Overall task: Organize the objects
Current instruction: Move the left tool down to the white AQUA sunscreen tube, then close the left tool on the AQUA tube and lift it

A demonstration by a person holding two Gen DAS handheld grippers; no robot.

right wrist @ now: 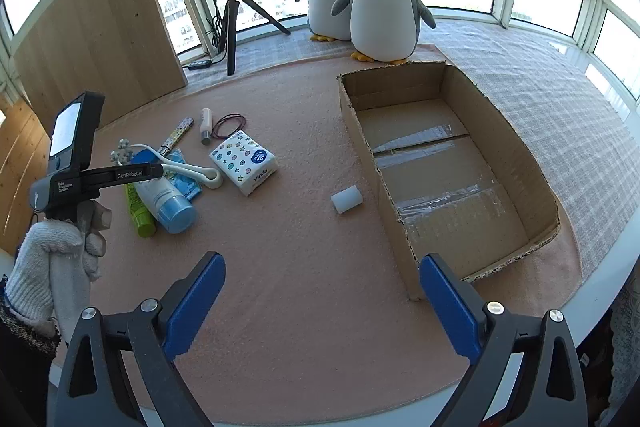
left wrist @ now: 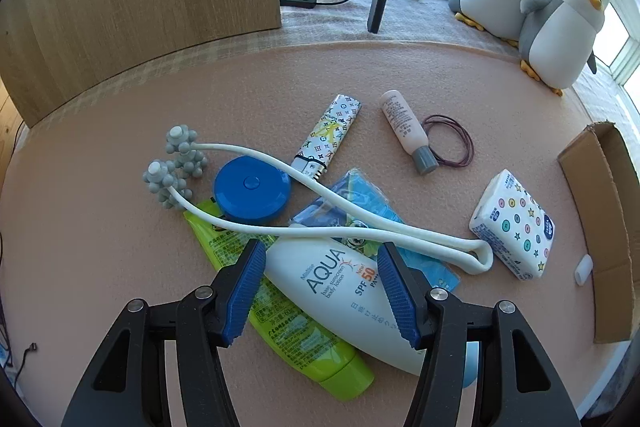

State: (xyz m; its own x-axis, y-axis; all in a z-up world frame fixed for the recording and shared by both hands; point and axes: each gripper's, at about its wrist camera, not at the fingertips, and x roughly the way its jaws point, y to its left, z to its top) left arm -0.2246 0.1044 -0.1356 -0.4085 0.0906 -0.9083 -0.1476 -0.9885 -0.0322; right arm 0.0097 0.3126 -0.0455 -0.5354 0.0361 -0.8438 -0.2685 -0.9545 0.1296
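- Left wrist view: the left gripper [left wrist: 322,287] hangs with its jaws spread wide on either side of the white sunscreen bottle [left wrist: 348,299], gripping nothing; the bottle lies across a green tube [left wrist: 280,319], under the white massager [left wrist: 320,223].
- Right wrist view: the right gripper [right wrist: 320,303] is open and empty above the pink mat [right wrist: 300,247]; the cardboard box [right wrist: 448,163] sits to the right, and the tissue pack [right wrist: 244,163] lies far left.

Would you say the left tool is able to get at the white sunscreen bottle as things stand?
Probably yes: the left tool is open with its fingers either side of the white sunscreen bottle. The white massager crosses only the bottle's far end.
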